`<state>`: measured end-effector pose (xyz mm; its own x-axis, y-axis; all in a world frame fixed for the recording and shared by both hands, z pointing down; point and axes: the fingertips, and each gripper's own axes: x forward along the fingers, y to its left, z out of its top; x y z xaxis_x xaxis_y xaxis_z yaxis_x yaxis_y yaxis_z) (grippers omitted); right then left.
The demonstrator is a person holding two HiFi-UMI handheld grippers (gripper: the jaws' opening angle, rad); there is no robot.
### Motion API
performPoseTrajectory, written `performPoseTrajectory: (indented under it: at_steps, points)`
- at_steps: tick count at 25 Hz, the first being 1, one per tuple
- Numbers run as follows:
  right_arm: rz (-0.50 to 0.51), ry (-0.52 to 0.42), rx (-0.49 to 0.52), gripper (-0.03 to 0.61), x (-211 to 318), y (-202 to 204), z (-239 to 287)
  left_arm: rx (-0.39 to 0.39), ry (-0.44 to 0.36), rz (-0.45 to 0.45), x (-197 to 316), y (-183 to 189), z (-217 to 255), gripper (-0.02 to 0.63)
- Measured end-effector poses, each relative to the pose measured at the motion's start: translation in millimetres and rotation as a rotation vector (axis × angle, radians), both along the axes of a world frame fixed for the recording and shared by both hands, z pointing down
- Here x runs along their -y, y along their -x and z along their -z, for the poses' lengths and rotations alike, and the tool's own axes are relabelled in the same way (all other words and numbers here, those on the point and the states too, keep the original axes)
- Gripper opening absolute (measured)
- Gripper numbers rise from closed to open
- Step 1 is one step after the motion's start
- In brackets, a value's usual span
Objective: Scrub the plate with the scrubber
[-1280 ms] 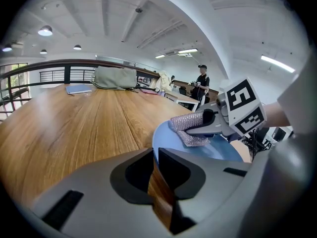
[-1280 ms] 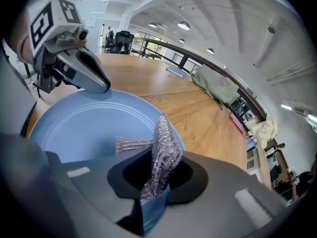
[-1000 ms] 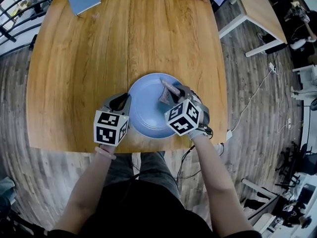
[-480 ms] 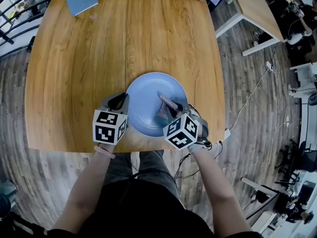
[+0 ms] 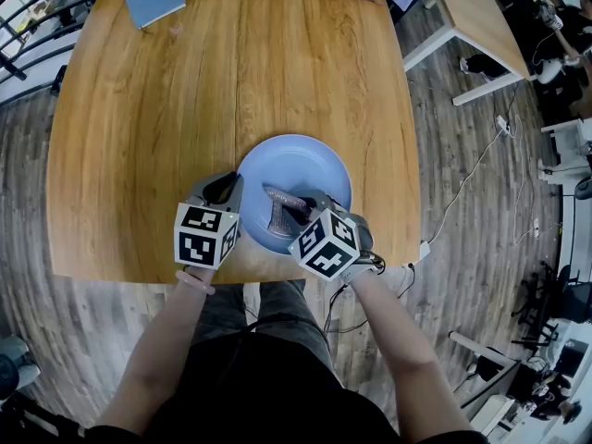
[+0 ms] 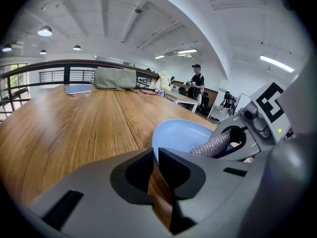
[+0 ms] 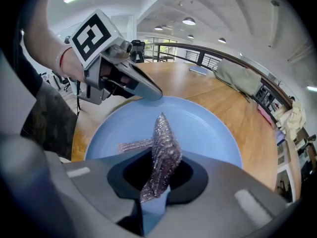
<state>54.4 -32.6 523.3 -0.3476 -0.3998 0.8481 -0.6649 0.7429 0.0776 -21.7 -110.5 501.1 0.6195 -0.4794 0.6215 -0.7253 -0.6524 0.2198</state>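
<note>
while the left gripper (image 6: 154, 157) pinches the rim of the plate (image 6: 181, 133), the scrubber (image 7: 164, 143) clamped in the right gripper (image 7: 154, 185) juts ahead of its fingers (image 7: 190, 177) over the plate.

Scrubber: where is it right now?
In the head view, the scrubber is clamped in the right gripper's jaws, over the near half of the blue plate, by the table's near edge.

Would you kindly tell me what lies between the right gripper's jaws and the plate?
The glittery scrubber: the right gripper is shut on it, and it sticks out over the blue plate. The right gripper view shows this best.
</note>
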Motion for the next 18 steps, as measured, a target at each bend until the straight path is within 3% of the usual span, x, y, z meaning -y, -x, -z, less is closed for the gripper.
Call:
performPoseTrajectory:
  at_steps: [5,18]
  points:
    - [0.037,-0.054,0.005,0.063,25,11,2,0.002,-0.001,-0.006,1,-1,1,0.029]
    - [-0.147,-0.112,-0.028,0.061,62,-37,2,0.008,-0.003,-0.006,0,0,-1,0.029]
